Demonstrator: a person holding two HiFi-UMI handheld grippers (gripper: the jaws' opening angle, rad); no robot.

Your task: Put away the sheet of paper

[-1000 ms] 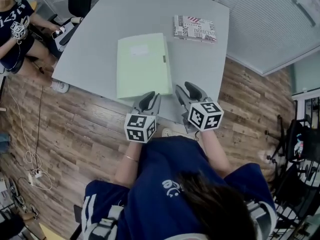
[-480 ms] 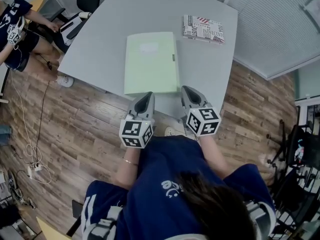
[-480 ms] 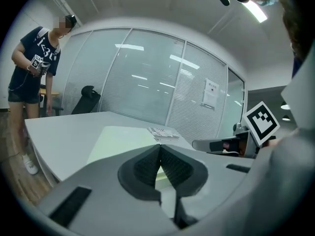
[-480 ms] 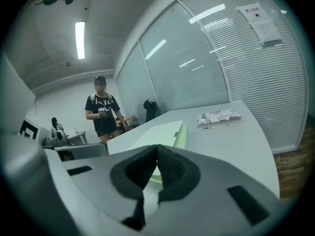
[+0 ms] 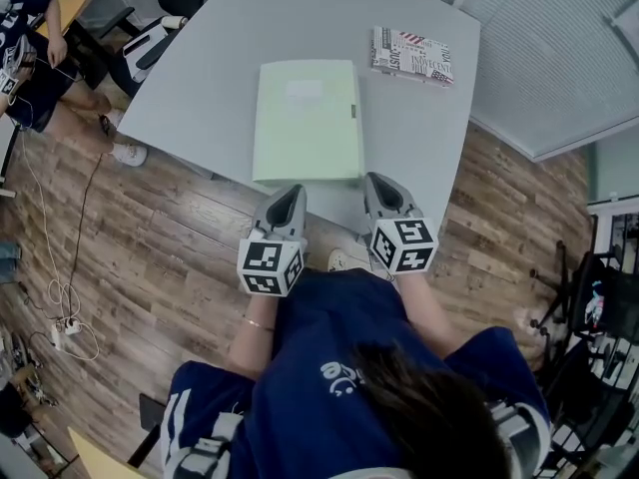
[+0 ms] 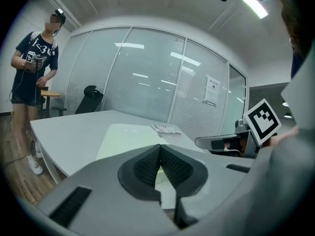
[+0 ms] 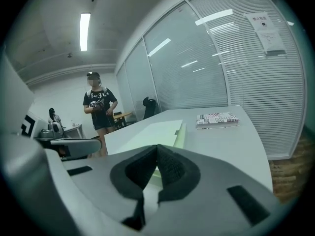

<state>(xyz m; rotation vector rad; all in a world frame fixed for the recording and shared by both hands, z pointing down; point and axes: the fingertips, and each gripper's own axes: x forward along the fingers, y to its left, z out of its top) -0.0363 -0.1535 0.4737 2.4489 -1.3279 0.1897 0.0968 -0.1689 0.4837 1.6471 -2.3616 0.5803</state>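
Note:
A pale green folder (image 5: 306, 121) lies flat on the grey table (image 5: 220, 68), its near edge at the table's front edge; it also shows as the folder (image 6: 125, 136) in the left gripper view and as the folder (image 7: 157, 131) in the right gripper view. No separate loose sheet of paper can be made out. My left gripper (image 5: 288, 196) hovers just short of the folder's near left corner, jaws shut with nothing between them. My right gripper (image 5: 379, 188) hangs by the near right corner, also shut and empty.
A printed book (image 5: 412, 57) lies at the table's far right. An office chair (image 5: 160, 18) stands at the far left corner. A person (image 5: 25, 48) stands left of the table. Glass walls with blinds enclose the room. Cables (image 5: 65, 317) lie on the wooden floor.
Both grippers' jaws have closed from open to shut. The head view shifted slightly, so the table and folder sit a little further right and up; the grippers stay by the folder's near edge.

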